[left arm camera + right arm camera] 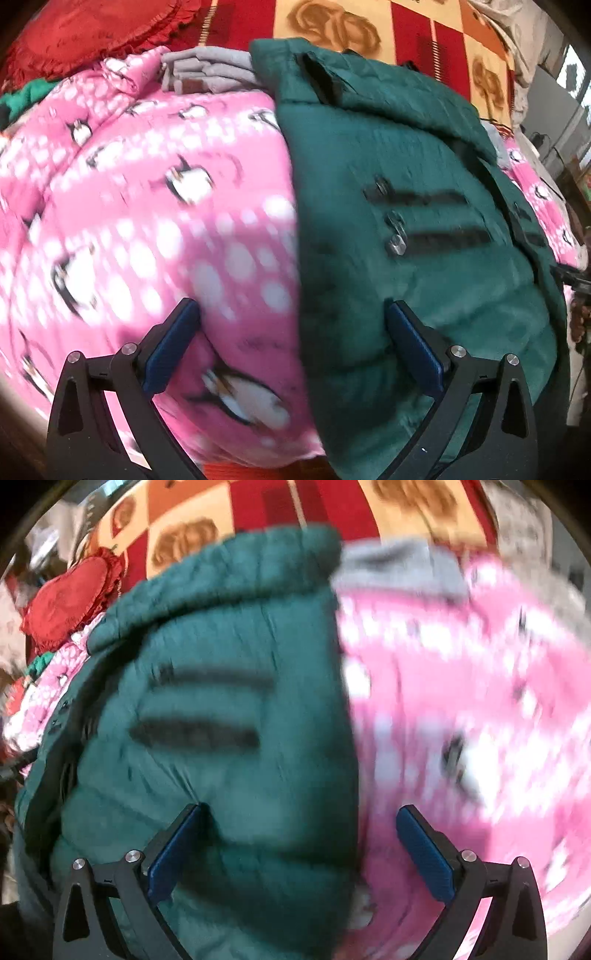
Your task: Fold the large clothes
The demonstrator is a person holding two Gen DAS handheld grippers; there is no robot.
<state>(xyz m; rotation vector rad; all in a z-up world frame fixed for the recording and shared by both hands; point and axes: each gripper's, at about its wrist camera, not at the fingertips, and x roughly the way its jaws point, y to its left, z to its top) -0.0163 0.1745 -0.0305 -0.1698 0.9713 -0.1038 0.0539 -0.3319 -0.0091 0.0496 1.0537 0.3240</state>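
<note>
**Green jacket lies folded on the penguin blanket, both grippers released**

Blue pads line both grippers, and both stand released with nothing between their fingers.

From the left wrist camera, the left gripper (291, 317) hangs over the seam where two fabrics meet. Its left pad sits above the pink penguin blanket (147, 206), its right pad above the dark green padded jacket (424, 258). Neither pad presses on the cloth as far as the blurred view shows.

The jacket fills the view from 12 to 5 o'clock, folded into a thick bundle, its straight edge running down the middle. Two black zipper lines with metal pulls (395, 245) cross it near the centre. A flap of the jacket is turned over at 12 o'clock.

Beyond that, at 11 o'clock, a stack of folded grey clothes (210, 70) sits on the blanket just beside the jacket. A red frilled cushion (92, 33) lies at 10 o'clock. A red and orange checked bedcover with rose prints (332, 29) spreads across the top.

From the right wrist camera, the right gripper (299, 812) hovers over the same seam, mirrored: jacket (221, 720) under its left pad, blanket (461, 701) under its right. This view is heavily blurred. The cushion (70, 598) shows at 10 o'clock, the bedcover (258, 506) at 12.
</note>
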